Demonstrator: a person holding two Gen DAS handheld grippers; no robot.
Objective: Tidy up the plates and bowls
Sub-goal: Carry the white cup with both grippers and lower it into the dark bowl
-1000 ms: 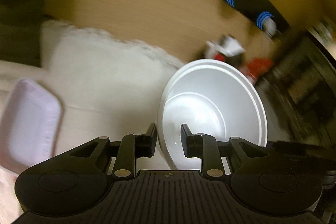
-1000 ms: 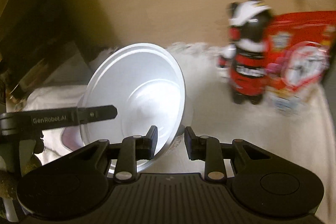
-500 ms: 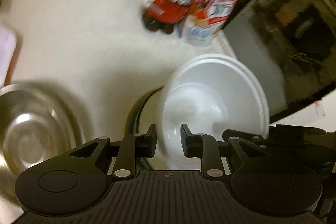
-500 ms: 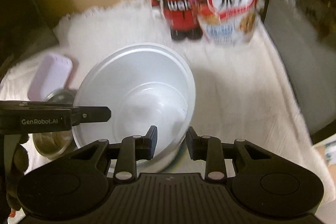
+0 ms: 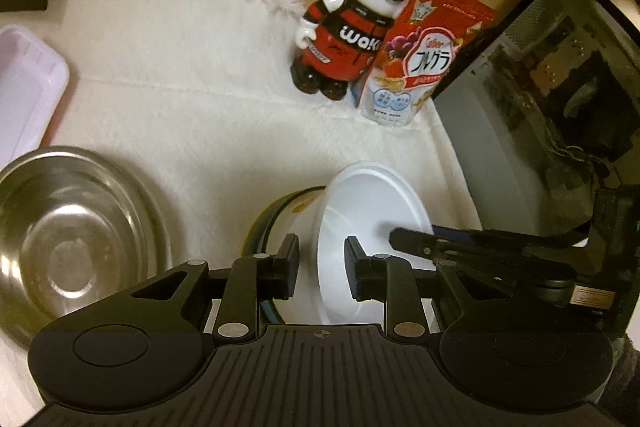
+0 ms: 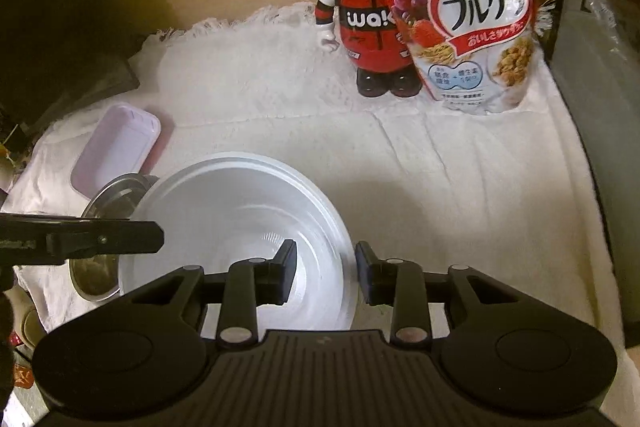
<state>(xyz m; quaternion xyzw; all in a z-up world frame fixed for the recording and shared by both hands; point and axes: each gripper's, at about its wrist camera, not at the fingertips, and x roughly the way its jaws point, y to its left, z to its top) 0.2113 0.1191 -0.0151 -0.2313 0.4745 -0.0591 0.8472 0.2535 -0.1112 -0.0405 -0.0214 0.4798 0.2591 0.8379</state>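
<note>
While the left gripper (image 5: 322,265) pinches the white bowl's (image 6: 240,227) rim, the right gripper (image 6: 325,273) is opening, that rim between its jaws. The empty bowl sits in a patterned bowl (image 5: 280,215) on the cloth-covered desk (image 6: 440,179), beside an empty steel bowl (image 5: 68,227).

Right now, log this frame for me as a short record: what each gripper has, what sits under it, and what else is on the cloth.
left gripper: jaws astride the white bowl's left rim
right gripper: jaws opening, the bowl's right rim between them
under the bowl: patterned dish, partly hidden
steel bowl: left of the white bowl, empty
pink tray: far left
backdrop: robot figurine beside cereal bag
surface: white cloth
</note>
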